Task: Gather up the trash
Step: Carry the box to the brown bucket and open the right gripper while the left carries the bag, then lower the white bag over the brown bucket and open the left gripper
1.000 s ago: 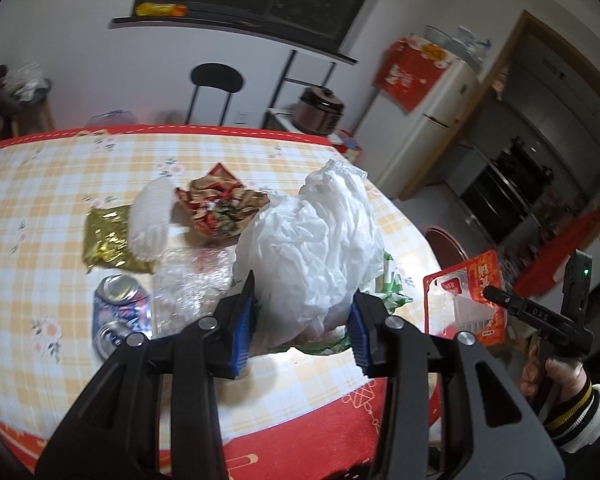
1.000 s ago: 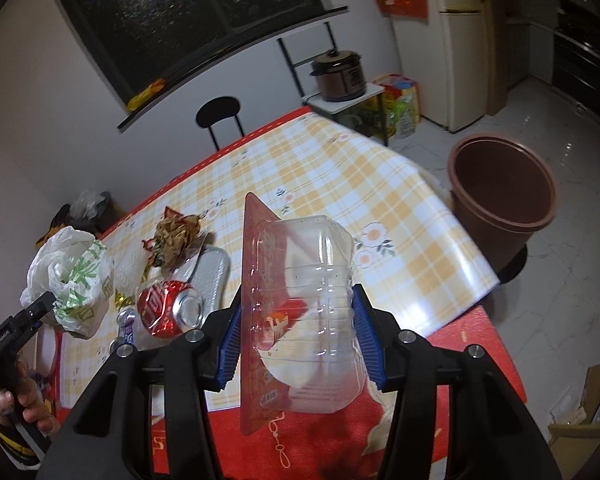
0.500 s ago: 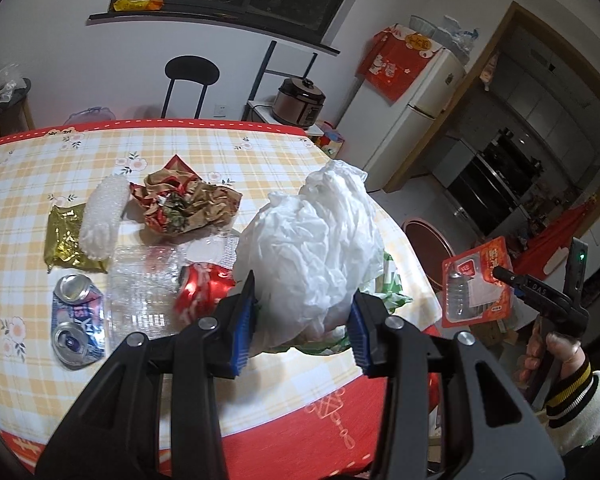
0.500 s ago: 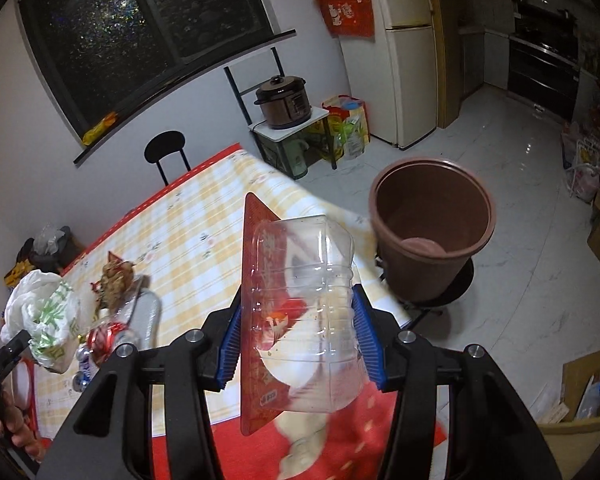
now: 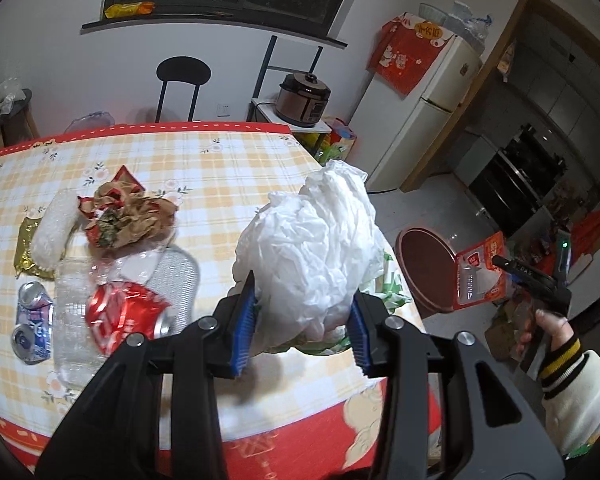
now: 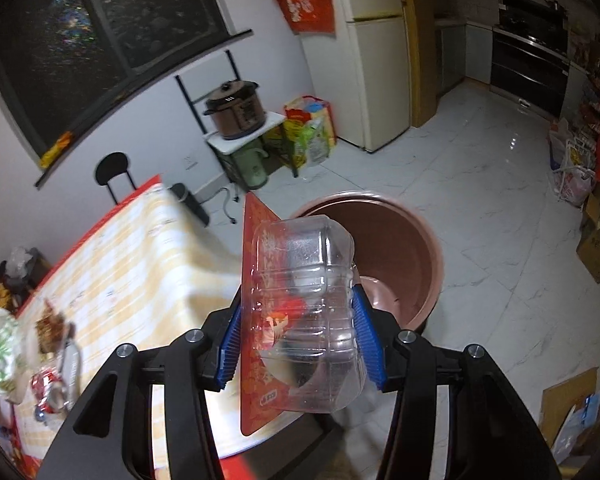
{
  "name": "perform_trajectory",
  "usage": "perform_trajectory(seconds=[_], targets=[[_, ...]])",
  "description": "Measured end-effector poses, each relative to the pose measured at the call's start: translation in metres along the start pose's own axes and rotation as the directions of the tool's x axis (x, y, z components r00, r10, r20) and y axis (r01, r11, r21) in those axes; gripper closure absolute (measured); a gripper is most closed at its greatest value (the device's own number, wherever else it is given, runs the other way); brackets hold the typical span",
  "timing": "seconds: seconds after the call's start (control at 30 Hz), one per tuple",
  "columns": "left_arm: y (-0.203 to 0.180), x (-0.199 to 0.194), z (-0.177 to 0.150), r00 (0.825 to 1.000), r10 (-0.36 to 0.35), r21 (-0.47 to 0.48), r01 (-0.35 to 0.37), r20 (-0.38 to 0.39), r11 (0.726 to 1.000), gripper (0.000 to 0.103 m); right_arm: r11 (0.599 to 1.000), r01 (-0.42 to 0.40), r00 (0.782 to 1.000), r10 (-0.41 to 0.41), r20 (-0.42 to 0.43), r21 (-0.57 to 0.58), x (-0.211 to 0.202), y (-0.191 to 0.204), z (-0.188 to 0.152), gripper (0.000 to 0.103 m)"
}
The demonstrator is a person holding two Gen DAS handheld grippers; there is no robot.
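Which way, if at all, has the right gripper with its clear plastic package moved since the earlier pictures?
Yes. The right gripper, shut on the clear plastic package, has swung away from the table toward the brown bin.

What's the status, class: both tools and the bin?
Left tool clamps white bag. Right tool clamps clear plastic pack. Brown bin open, unobstructed.

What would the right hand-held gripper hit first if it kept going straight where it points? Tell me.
Most likely the brown bin on the floor: the right hand-held gripper, shut on the clear plastic package, points down toward its open mouth. Nothing shows between them, though depth is unclear.
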State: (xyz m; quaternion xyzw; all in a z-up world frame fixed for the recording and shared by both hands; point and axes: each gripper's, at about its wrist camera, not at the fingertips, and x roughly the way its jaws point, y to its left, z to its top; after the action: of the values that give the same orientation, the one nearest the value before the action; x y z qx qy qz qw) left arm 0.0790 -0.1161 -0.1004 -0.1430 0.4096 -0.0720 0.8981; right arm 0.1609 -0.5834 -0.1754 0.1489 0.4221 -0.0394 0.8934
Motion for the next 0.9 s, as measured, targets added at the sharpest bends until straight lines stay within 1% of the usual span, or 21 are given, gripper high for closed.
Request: perform_trajectory(seconds=[0.13,0.3,0.37,0.4,0.43,0.6,0.67,0.7,0.73,0.8,0.9], targets=[[-0.022,0.02,0.004,1.0,0.019,-0.015,-0.019,-0.014,1.0,0.061,1.0,0.014,0.999,-0.014,-0.039,-0.005,0.037,-0.024,0.023,0.052],[-0.041,0.036,0.004,0.999,0.042,-0.016,-0.042,-0.035,0.999,0.061,0.999,0.034,0.997,-0.034,-0.073,-0.011,0.064,-0.04,0.037,0.05],[-0.045,0.04,0.002,0.998,0.048,-0.017,-0.049,-0.043,0.999,0.061,0.999,0.041,0.995,-0.042,-0.088,-0.013,0.072,-0.043,0.041,0.047],[-0.046,0.042,0.002,0.998,0.05,-0.016,-0.051,-0.046,0.999,0.061,0.999,0.042,0.995,-0.043,-0.089,-0.012,0.072,-0.044,0.041,0.038],[-0.049,0.044,0.001,0.997,0.052,-0.014,-0.053,-0.05,0.998,0.061,0.999,0.043,0.995,-0.044,-0.087,-0.008,0.073,-0.047,0.042,0.033],[-0.063,0.055,0.004,0.997,0.044,0.0,-0.044,-0.057,0.999,0.061,1.0,0.028,0.997,-0.028,-0.075,0.0,0.07,-0.057,0.047,0.026],[-0.072,0.062,0.006,0.998,0.032,0.019,-0.031,-0.062,0.999,0.061,1.0,0.028,0.998,-0.028,-0.055,0.0,0.058,-0.063,0.049,0.019],[-0.077,0.065,0.007,0.998,0.026,0.029,-0.024,-0.065,0.999,0.061,1.0,0.025,0.999,-0.025,-0.044,0.0,0.052,-0.065,0.049,0.014],[-0.082,0.07,0.009,0.997,0.016,0.04,-0.013,-0.071,0.999,0.061,1.0,0.005,1.0,-0.005,-0.031,0.0,0.044,-0.068,0.05,0.01],[-0.094,0.08,0.012,0.997,-0.002,0.062,0.008,-0.083,0.998,0.061,1.0,-0.027,0.999,0.027,-0.021,-0.007,0.034,-0.074,0.053,0.005],[-0.118,0.1,0.018,0.993,-0.038,0.098,0.049,-0.11,0.994,0.061,0.999,-0.021,1.0,0.021,-0.011,-0.033,0.017,-0.08,0.054,0.005]])
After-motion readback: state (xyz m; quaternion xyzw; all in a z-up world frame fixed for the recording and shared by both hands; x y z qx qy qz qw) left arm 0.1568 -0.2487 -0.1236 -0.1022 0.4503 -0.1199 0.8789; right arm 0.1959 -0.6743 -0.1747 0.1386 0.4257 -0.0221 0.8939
